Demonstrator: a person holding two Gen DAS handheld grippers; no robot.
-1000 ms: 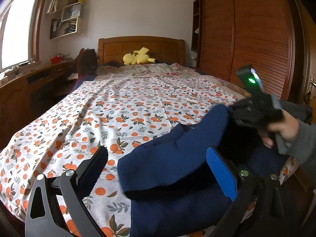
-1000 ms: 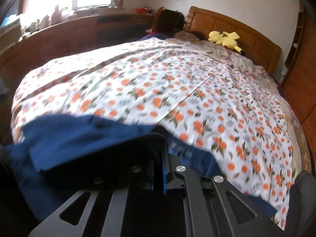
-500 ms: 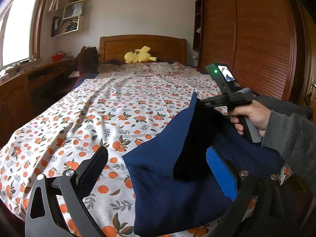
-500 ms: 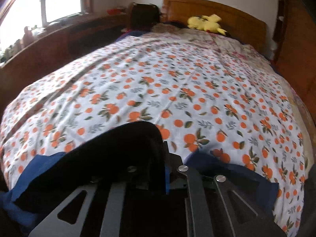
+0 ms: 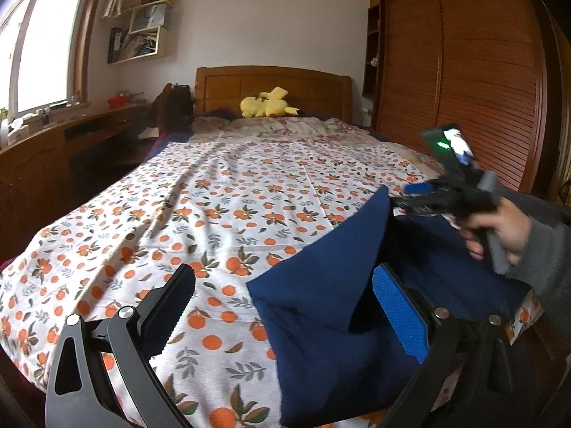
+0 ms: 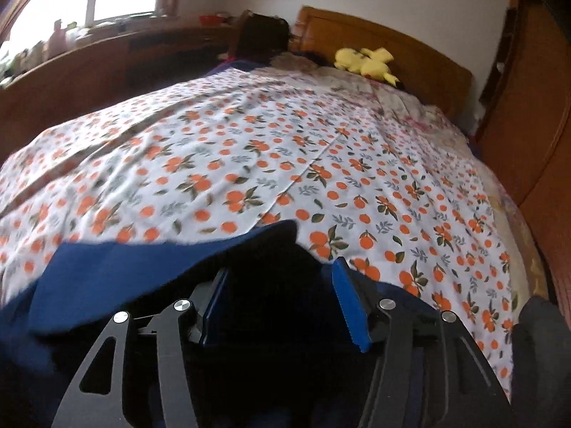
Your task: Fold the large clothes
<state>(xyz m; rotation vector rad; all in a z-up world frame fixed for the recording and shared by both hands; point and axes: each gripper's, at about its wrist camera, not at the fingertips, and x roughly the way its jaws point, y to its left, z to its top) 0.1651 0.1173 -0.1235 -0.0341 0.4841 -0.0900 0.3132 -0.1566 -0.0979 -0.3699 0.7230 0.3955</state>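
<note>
A dark blue garment (image 5: 321, 306) lies bunched at the near right corner of the bed (image 5: 249, 192). Its raised fold peaks just by the right gripper (image 5: 410, 196). My left gripper (image 5: 285, 306) is open and empty, hovering over the garment's near edge. In the right wrist view my right gripper (image 6: 282, 285) has its blue pads apart. The blue cloth (image 6: 142, 267) drapes just ahead of them, with dark fabric between the fingers. A hand holds the right gripper.
The bed has an orange-fruit print sheet (image 6: 285, 164), a wooden headboard (image 5: 271, 85) and a yellow plush toy (image 5: 267, 107). A wooden desk (image 5: 53, 149) runs along the left under the window. A wooden wardrobe (image 5: 464, 82) stands at the right.
My right gripper's fingers were together on the blue cloth and have now opened. The lifted fold has sunk a little. My left gripper has stayed open in place.
</note>
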